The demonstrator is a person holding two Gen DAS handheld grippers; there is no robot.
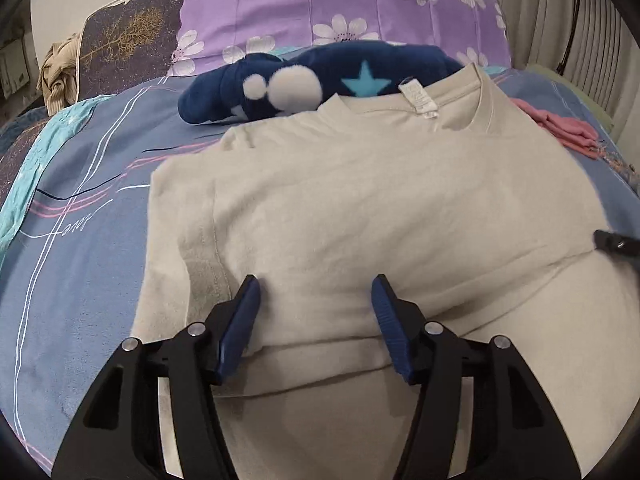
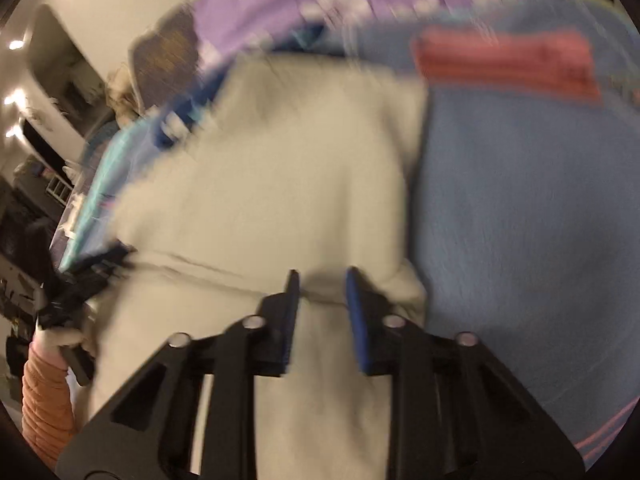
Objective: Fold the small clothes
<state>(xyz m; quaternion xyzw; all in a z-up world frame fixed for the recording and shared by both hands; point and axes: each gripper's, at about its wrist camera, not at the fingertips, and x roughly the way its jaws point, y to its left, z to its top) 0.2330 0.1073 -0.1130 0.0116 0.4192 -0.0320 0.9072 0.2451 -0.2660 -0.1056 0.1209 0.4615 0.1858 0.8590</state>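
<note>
A cream T-shirt (image 1: pixel 360 208) lies on the blue bed sheet (image 1: pixel 88 208), collar and label at the far end, its left sleeve folded inward. My left gripper (image 1: pixel 316 292) is open, its blue pads over the shirt's near hem fold, nothing between them. In the blurred right wrist view the shirt (image 2: pixel 288 184) lies ahead. My right gripper (image 2: pixel 322 280) is open with a narrower gap, straddling a ridge of the shirt's fabric near its right edge. Its fingertip shows at the right edge of the left wrist view (image 1: pixel 612 242).
A dark blue plush garment with a star (image 1: pixel 312 80) lies beyond the collar. A pink cloth (image 1: pixel 560 128) lies at the far right, also in the right wrist view (image 2: pixel 508 64). A purple floral pillow (image 1: pixel 340 4) stands behind. The left hand-held gripper shows at left (image 2: pixel 72 304).
</note>
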